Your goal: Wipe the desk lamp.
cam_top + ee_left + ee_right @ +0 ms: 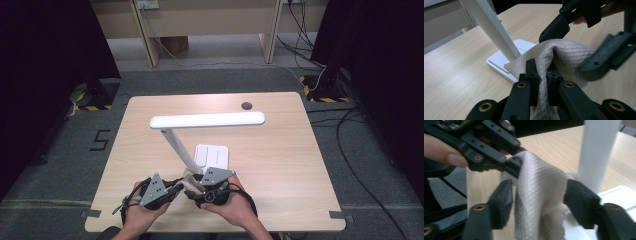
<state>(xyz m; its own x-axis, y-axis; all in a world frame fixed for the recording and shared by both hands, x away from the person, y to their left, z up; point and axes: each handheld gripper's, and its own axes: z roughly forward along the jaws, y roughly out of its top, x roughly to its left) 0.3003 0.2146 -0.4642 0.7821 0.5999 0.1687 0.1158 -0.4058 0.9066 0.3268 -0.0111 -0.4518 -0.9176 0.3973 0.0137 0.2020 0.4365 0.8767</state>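
While the person is standing at the near edge of the table (280, 145), both grippers are meeting over a grey cloth (564, 57) just in front of the lamp (207, 120).

Left gripper (541, 75): its jaws are closing tight on a fold of the cloth, and the pads are pressing the fabric from both sides, as the left gripper view is showing. From the high view, this gripper (175, 189) is lying in the left hand (140, 212) near the table's front edge, pointing toward the other gripper.

Right gripper (537, 192): its jaws are standing wide, one to each side of the hanging cloth (536, 190). The pads are flanking the fabric without pinching it; whether either pad is brushing it, I cannot tell. In the high view the right hand (235, 207) is holding this gripper (197, 192) close beside the left one.

Cloth: it is hanging off the table in a peaked drape from the left gripper's pinch, just beside the lamp's slanted white stem and close to its flat white base (499, 61). In the high view the cloth (190, 177) is peeking out as a small pale patch between the two grippers.

Lamp: its base is sitting on the table, and its long white head is lying level above the table's middle.
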